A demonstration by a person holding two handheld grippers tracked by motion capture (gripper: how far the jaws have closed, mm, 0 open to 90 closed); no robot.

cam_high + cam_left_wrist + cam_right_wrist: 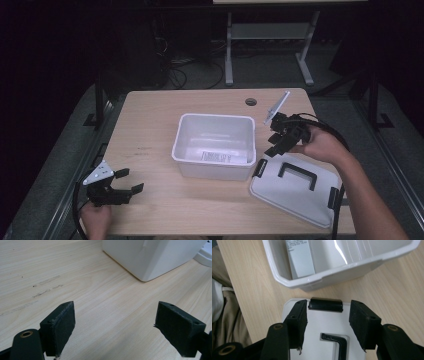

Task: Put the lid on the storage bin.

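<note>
Below my right gripper [274, 145], the white lid [295, 192] lies flat on the tabletop [150, 130], just right of the open white bin [214, 146] and nearly touching its near right corner. From the right gripper view, my fingers [298, 322] hang apart over the lid's end, with its black end latch [326, 304] sitting in the gap between them; they grasp nothing. The lid's long axis runs from that latch, near the bin, back toward the near right edge of the tabletop, with the black handle [298, 175] across its middle and a second latch [334, 196] at the far end. My right hand is much the nearer one; I judge the next move to be a drop onto the latch end or the handle.

My left gripper [125, 187] rests near the front left corner, fingers [60, 326] released and wide, bare wood between them, well apart from the bin. Inside the bin lies a printed label [300, 257]. Nothing stands between the right fingers and the lid; only the bin's rim [329, 275] crowds close.
</note>
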